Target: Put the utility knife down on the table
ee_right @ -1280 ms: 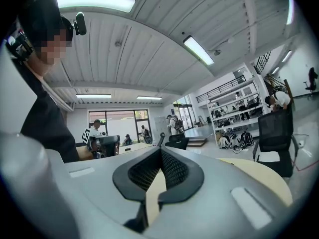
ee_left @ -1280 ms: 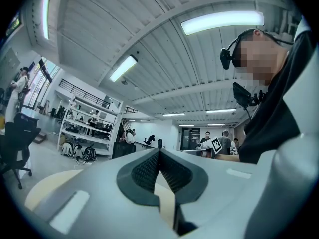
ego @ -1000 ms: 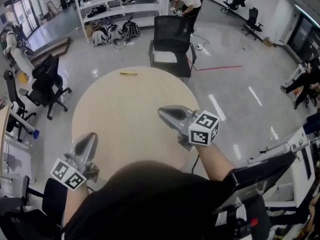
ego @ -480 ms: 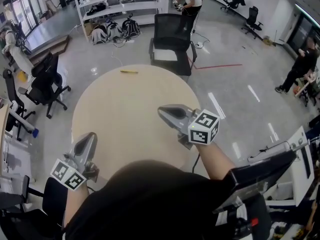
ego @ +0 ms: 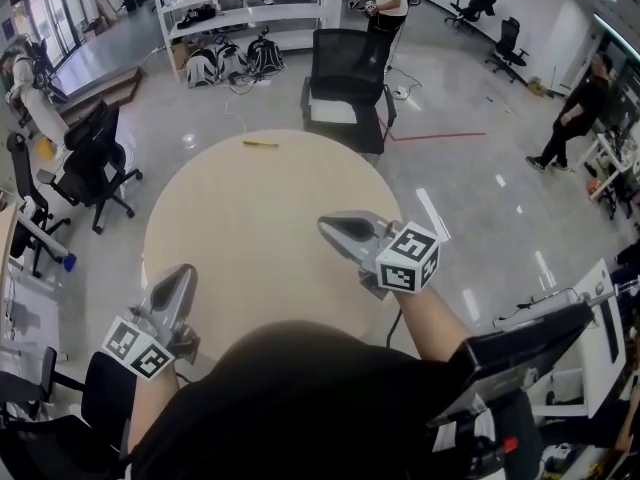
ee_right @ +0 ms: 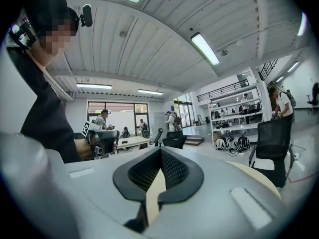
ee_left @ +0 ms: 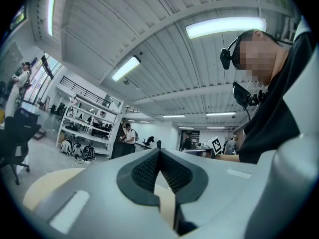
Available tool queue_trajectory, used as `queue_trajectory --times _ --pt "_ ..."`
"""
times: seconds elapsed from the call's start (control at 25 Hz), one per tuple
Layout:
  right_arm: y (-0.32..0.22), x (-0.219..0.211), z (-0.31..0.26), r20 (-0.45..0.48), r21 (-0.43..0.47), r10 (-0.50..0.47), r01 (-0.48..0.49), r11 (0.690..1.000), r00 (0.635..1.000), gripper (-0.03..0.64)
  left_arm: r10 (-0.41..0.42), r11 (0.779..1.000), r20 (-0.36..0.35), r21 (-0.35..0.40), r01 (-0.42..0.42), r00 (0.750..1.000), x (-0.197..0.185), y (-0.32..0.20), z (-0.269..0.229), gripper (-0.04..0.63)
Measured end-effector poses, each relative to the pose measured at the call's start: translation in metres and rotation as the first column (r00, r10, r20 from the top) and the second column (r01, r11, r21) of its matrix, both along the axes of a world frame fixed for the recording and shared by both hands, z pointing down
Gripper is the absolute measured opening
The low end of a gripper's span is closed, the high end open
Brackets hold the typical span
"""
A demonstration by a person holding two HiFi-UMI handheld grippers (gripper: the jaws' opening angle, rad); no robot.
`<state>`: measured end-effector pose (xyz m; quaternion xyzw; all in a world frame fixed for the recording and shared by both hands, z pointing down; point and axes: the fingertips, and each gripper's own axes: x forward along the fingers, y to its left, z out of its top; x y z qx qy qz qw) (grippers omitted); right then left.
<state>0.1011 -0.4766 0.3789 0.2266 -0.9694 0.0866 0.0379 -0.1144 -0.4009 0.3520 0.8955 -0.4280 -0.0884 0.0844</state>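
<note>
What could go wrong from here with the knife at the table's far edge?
1. The utility knife lies close to the far rim of the table; a knock might send it to the floor.
2. Its blade state is too small to tell, and a black chair stands just past that rim, so someone sitting there could touch it.
3. The left gripper and right gripper are shut and empty at the near side; regrasping means a long reach.

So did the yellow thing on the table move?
No. The yellow thing lies in the same spot by the round table's far edge, near the black chair.
</note>
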Motion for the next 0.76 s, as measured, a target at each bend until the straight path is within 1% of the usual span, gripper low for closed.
queue_trajectory --times 0.76 --pt "-0.0023 -0.0083 0.0039 -0.022 0.009 -0.016 0.016 1.0 1.0 0.012 0.001 1.0 -0.004 0.0 -0.001 1.0 -0.0045 -0.0046 0.003 -0.008"
